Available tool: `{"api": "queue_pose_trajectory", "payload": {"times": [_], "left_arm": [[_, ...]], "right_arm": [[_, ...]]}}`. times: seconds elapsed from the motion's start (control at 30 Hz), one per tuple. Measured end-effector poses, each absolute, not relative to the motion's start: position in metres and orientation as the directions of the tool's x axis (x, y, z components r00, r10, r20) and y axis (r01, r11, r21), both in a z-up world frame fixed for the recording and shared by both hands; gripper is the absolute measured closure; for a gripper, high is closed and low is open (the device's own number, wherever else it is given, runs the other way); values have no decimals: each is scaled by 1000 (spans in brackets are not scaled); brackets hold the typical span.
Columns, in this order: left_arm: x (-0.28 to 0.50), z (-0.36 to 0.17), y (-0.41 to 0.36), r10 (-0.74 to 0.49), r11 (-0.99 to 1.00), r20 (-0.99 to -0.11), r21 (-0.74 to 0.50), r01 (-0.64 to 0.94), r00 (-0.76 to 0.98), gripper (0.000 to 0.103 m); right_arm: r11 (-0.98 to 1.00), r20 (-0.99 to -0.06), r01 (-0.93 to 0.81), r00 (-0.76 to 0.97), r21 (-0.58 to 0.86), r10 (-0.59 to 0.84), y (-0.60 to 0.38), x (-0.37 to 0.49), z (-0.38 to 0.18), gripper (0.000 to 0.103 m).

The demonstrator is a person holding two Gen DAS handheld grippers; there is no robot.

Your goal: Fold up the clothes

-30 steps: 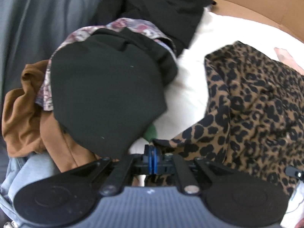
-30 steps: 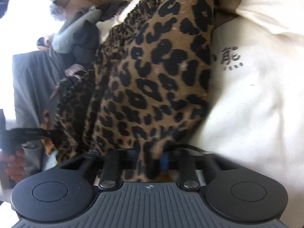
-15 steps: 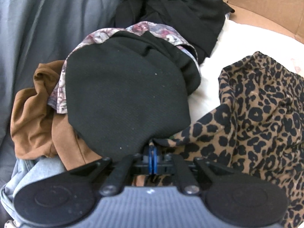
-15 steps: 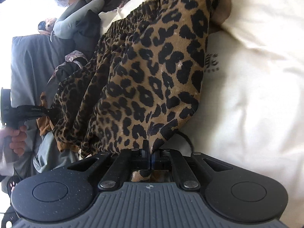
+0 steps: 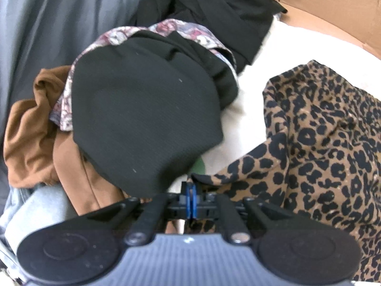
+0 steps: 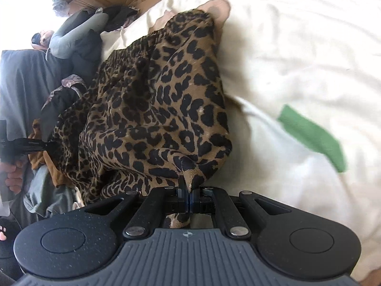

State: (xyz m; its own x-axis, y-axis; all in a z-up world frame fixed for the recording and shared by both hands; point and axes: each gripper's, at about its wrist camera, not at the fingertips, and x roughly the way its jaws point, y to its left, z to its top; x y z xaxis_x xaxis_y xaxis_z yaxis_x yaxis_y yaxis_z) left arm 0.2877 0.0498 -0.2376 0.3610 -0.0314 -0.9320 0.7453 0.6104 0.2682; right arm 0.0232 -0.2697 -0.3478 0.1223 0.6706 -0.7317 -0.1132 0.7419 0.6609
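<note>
Left gripper (image 5: 191, 186): clamped on leopard garment (image 5: 321, 147) edge, lower centre.
Right gripper (image 6: 188, 188): pinching another corner, newly drawn away right.
Meaning: cloth likely spreading for folding.

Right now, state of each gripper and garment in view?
left gripper: shut on a corner of the leopard-print garment.
right gripper: shut on another corner of it.
leopard-print garment: bunched, unfolded, stretched between both grippers.
black knit garment: heaped on the pile, unfolded.
brown garment: crumpled.

I see brown cloth with black spots (image 5: 321, 143) in my jaws, a black top (image 5: 142, 109) left of them, a white sheet (image 6: 297, 47) right.
</note>
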Motion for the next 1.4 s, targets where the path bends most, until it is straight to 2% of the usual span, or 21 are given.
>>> {"api": "queue_pose_trajectory", "payload": {"times": [0.33,0.67,1.03,1.4], "left_arm": [[257,-231,58,-47,619,-965,173,766,256,101],[252,-225,75,-43,652,-973,147,744,229,101],[230,-215,78,-105,660,-988,18,751,116,101],[206,-200,78,-138,639,-989,-51,767,49,101]], "right_arm": [[807,-796,-132,136,576,590,-307,24,-326,103],[842,-830,-160,152,515,537,-319,35,-307,103],[917,-898,-132,193,377,396,-359,55,-276,103],[933,-919,-142,180,330,352,-370,66,-263,103]]}}
